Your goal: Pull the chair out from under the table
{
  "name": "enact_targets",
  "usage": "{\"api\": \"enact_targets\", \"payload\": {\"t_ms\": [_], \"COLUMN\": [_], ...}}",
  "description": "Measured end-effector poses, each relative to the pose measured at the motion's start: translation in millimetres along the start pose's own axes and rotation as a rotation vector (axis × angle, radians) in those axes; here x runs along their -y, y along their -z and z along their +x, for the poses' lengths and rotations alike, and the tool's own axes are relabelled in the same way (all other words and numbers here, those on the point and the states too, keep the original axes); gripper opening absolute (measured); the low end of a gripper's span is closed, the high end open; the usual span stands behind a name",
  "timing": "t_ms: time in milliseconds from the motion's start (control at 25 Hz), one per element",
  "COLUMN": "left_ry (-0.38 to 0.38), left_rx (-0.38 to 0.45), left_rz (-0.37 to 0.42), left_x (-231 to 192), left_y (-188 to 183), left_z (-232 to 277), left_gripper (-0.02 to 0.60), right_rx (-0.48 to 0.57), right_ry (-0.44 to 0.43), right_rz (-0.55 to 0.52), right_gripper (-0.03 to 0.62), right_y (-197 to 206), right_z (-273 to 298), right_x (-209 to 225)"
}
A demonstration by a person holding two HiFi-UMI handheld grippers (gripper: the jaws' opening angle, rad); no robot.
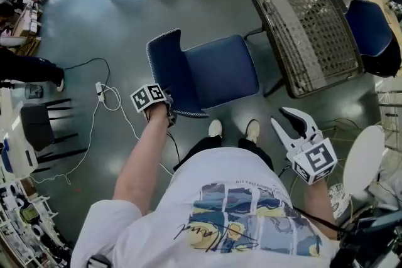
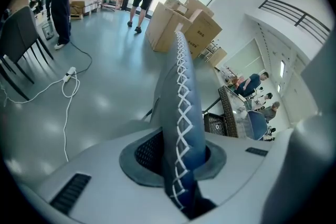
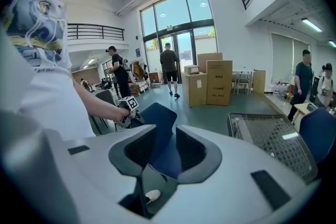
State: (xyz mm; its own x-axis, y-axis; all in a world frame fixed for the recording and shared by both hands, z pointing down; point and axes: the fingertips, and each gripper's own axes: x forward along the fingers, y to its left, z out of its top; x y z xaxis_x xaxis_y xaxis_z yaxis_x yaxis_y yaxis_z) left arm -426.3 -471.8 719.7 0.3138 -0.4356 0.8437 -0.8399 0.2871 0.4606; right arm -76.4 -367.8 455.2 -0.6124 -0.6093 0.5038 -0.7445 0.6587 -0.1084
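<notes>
Two grippers share one job here. Your left gripper [image 2: 176, 157] pinches the white-stitched upper edge of the blue chair [image 1: 220, 72], with the padded rim pressed between its fingers [image 2: 147, 152] and running on past the fingertips. Your right gripper [image 3: 164, 150] holds nothing; its fingers are spread, with the chair's seat well beyond them. The chair stands just ahead of your shoes [image 1: 215, 128], its seat beside the wicker-topped table [image 1: 308, 34] and apparently already clear of the top. Risks, as judged: the fingers take only a thin rim, so a pull angled along the seam could let the fabric slide out of them. A pull this high on the backrest could tip the chair towards you instead of sliding it. The seat could also run into your shoes. A white cable [image 1: 100, 92] lies on the floor off to the outer side of the left fingers, and a chair leg swung that way could snag it. Writing: the marker cube [image 1: 151, 97] shows only black-and-white squares. The script on your shirt and the labels on the cardboard boxes [image 2: 202, 26] are too small to read.
</notes>
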Motion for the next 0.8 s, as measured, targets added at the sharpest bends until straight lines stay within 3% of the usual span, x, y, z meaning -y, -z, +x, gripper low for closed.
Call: {"api": "enact_targets", "payload": {"t_ms": [560, 800], "left_ry": [-0.014, -0.044], "left_rx": [0.021, 0.027], "left_rz": [-0.005, 0.066], "left_x": [-82, -89], "left_y": [-2, 5], "left_z": [-42, -44], "left_gripper": [0.083, 0.109], "right_rx": [-0.03, -0.05], "right_ry": [-0.021, -0.02], "right_rz": [-0.026, -0.037], "right_gripper": [0.11, 0.11], "right_y": [4, 11], "right_z": [14, 7], "right_x": [-56, -73]}}
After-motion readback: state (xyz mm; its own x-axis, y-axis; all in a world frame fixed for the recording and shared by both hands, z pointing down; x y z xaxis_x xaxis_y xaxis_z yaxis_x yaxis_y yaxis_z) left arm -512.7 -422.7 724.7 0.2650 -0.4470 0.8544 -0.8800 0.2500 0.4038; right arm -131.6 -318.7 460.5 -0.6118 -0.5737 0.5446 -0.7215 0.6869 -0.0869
